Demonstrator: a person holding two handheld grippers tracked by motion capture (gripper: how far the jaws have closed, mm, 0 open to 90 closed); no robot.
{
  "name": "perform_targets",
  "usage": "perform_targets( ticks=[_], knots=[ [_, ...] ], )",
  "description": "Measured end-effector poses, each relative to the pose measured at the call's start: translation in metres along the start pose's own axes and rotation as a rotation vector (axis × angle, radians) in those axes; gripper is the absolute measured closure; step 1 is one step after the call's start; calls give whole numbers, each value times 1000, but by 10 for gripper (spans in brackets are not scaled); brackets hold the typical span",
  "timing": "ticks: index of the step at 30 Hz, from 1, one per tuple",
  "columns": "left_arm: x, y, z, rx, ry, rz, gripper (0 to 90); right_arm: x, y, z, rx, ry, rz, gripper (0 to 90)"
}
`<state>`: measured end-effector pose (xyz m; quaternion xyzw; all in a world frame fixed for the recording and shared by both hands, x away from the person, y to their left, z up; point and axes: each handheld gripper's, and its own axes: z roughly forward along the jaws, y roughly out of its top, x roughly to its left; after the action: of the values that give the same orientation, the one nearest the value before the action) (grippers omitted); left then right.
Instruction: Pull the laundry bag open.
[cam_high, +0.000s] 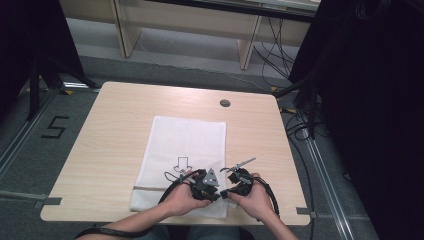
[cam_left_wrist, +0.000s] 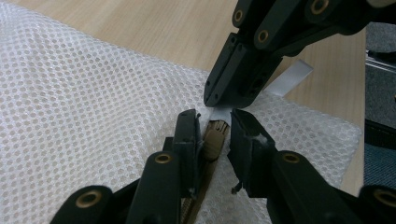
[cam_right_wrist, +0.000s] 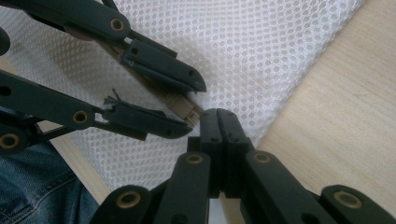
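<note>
The right gripper (cam_right_wrist: 218, 122), jaws pressed together, pinches the white tab (cam_left_wrist: 293, 77) at the mesh bag's (cam_high: 182, 145) near edge on the table (cam_high: 100, 130). The left gripper (cam_left_wrist: 212, 128) straddles the tan zipper end (cam_left_wrist: 215, 137), not yet clamped. If it bites mesh instead, the zipper could jam or the bag bunch.

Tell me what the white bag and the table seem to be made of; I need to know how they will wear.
The bag looks like white synthetic mesh, probably polyester: a regular grid of small round holes, soft matt surface. Its zipper looks like tan plastic, though that is hard to judge. The table appears to be light wood-grain laminate, smooth and matt, with fine straight streaks.
</note>
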<state>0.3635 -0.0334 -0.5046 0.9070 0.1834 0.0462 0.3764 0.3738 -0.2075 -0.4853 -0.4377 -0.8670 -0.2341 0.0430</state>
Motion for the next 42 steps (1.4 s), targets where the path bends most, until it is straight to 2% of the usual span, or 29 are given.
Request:
perform_targets(
  ticks=[1, 2, 4, 5, 6, 10, 11, 12, 14, 15, 16, 23, 30, 32, 38, 39, 41, 42],
  knots=[
    [0, 0, 0, 1, 3, 1, 721, 0, 0, 0, 0, -1, 0, 900],
    [1, 0, -1, 21, 1, 31, 722, 1, 0, 0, 2, 1, 4, 900],
    [1, 0, -1, 19, 7, 36, 732, 0, 0, 0, 0, -3, -2, 900],
    [-3, -1, 2, -7, 10, 0, 738, 0, 0, 0, 0, -3, -2, 900],
    [0, 0, -1, 24, 15, 50, 747, 0, 0, 0, 1, -2, -2, 900],
    [-1, 1, -1, 33, 19, 66, 777, -2, 1, 1, -9, 3, -22, 900],
    [-1, 1, -1, 32, 17, 63, 784, -2, 0, 1, -11, 2, -21, 900],
    [0, 2, -1, 37, 15, 62, 787, 0, 0, 0, -2, 1, 3, 900],
    [0, 3, -2, 35, 6, 48, 789, 0, 0, 0, -2, 2, 2, 900],
    [0, 4, -1, 20, -8, 12, 793, -1, 0, 0, -2, 2, 2, 900],
    [1, 5, -2, 8, -20, -7, 801, -1, 0, 0, -2, 2, 3, 900],
    [3, 4, -1, -11, -49, -62, 778, -1, 0, 1, -6, 5, -3, 900],
    [4, 4, 0, -9, -38, -50, 772, -1, 0, 0, -1, 5, 5, 900],
    [4, 4, 0, 3, -37, -28, 781, -1, 0, 0, -6, 5, -3, 900],
    [6, 4, 1, 3, -57, -48, 812, -1, 0, 0, -6, 6, -2, 900],
    [6, 4, 2, -6, -66, -75, 812, -1, 0, 0, -6, 6, -2, 900],
    [7, 4, 1, -9, -72, -93, 814, -1, 0, 1, -7, 5, -2, 900],
    [7, 4, 0, -12, -73, -88, 814, -1, 0, 1, -7, 5, -3, 900]
  ],
)
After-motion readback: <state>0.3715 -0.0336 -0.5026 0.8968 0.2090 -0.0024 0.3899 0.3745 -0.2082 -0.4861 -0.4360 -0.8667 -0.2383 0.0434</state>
